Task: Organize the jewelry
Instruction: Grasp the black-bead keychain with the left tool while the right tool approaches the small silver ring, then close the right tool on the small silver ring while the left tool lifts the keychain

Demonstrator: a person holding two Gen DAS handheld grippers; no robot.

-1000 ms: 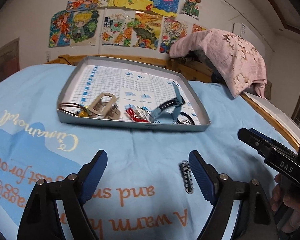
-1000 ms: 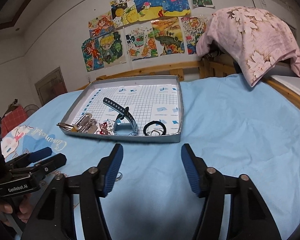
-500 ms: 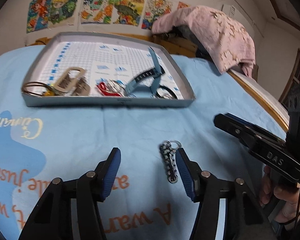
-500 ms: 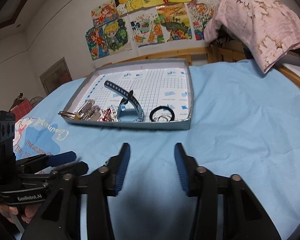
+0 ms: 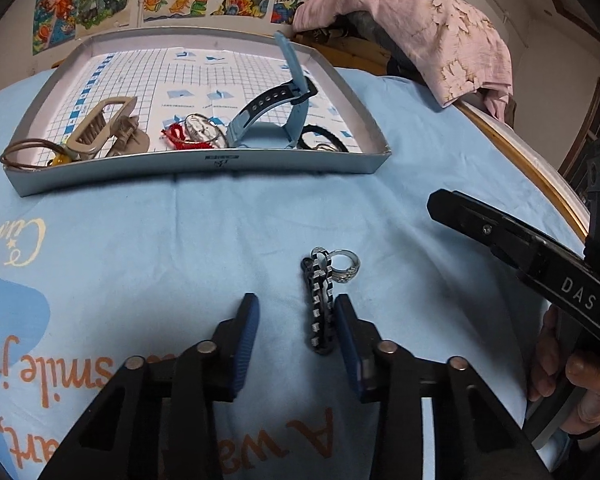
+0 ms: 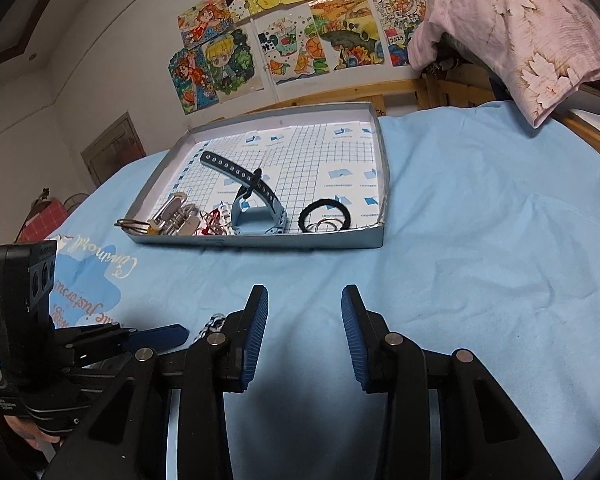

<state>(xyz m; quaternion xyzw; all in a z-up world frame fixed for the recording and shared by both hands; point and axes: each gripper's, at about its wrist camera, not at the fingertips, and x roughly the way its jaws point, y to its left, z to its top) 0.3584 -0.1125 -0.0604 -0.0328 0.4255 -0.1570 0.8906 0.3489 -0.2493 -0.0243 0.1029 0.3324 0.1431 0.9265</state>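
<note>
A black-and-silver chain bracelet point(image 5: 320, 304) with a silver ring point(image 5: 345, 266) at its far end lies on the blue cloth. My left gripper point(image 5: 296, 318) is open low over the cloth; the bracelet lies just inside its right finger point(image 5: 346, 336). My right gripper point(image 6: 304, 316) is open and empty above the cloth. The bracelet's end point(image 6: 214, 322) peeks out left of its left finger. A grey tray point(image 5: 216, 162) holds a blue watch point(image 5: 272, 116), a beige hair clip point(image 5: 104, 128), a red bracelet point(image 5: 180, 136) and a black hair tie point(image 5: 324, 138).
The right gripper's body point(image 5: 532, 248) reaches in from the right in the left wrist view. The left gripper's body point(image 6: 40, 320) sits at the lower left in the right wrist view. A pink cloth point(image 5: 412, 28) covers something behind the tray. A wooden edge point(image 5: 532, 176) runs along the right.
My left gripper has moved forward and down to the bracelet and narrowed its opening, so the bracelet now lies between its fingers. My right gripper has also narrowed and dropped a little.
</note>
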